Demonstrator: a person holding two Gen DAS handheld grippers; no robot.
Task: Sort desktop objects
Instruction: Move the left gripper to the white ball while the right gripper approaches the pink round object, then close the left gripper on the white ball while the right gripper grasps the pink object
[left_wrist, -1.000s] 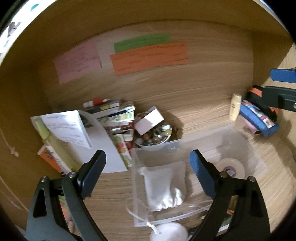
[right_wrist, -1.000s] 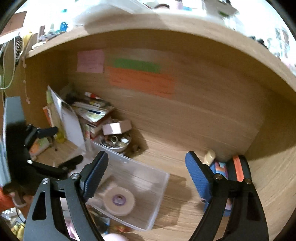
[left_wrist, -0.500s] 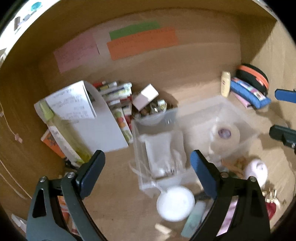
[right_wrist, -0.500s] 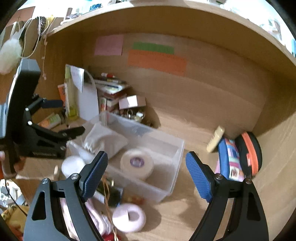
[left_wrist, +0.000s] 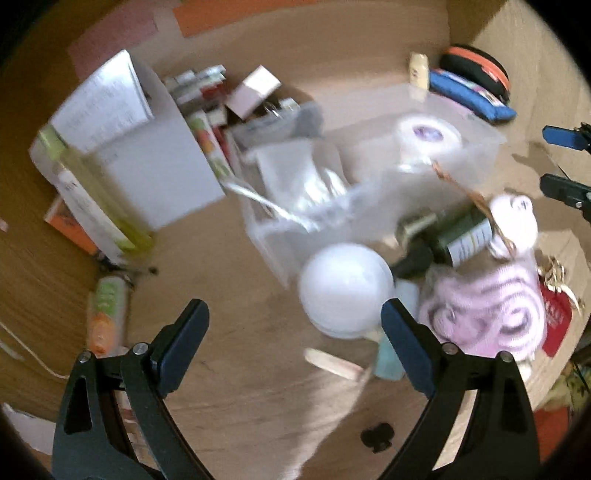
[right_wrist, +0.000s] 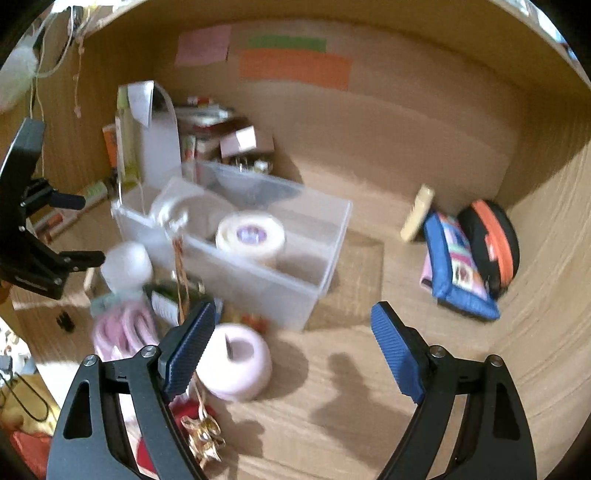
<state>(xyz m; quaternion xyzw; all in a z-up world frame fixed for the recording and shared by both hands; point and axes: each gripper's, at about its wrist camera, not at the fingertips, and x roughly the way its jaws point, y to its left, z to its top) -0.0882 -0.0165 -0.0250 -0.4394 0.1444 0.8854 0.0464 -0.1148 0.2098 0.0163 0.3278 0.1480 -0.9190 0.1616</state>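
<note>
Downward-tilted left hand-held gripper (left_wrist: 293, 334), jaws apart, empty

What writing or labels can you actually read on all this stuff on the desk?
None can be read; every text is too small or blurred.
Folded white paper: lines of writing, blurred.
Dark bottle: white label with print, too small.
Tape roll in the clear box: purple mark at its centre, illegible.
Pink note and orange note on the back wall: no writing legible.
</note>
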